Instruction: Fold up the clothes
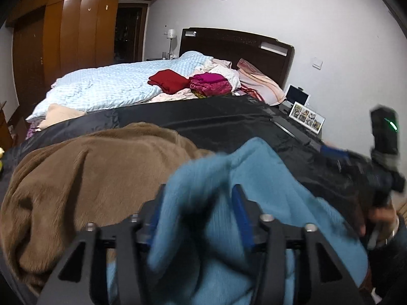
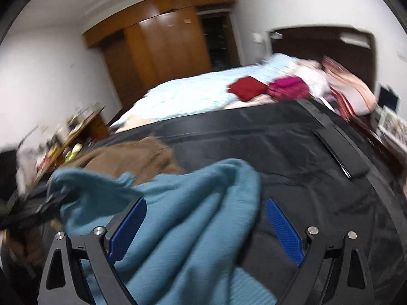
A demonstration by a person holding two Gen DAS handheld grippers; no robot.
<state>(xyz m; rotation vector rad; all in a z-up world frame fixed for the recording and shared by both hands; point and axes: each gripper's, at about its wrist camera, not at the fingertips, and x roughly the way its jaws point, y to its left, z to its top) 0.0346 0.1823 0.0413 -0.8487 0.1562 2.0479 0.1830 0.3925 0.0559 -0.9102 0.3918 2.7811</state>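
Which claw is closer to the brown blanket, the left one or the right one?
Left. The left claw, with blue cloth between its fingers, sits right beside the brown blanket. The right claw is open further along the blue cloth, with the blanket beyond it.

I was working in a home bedroom: a bed (image 1: 106, 86) with a dark headboard (image 1: 236, 48), a tall wooden wardrobe (image 1: 76, 30), a bedside lamp (image 1: 171, 35), and framed photos (image 1: 306, 117) on the nightstand
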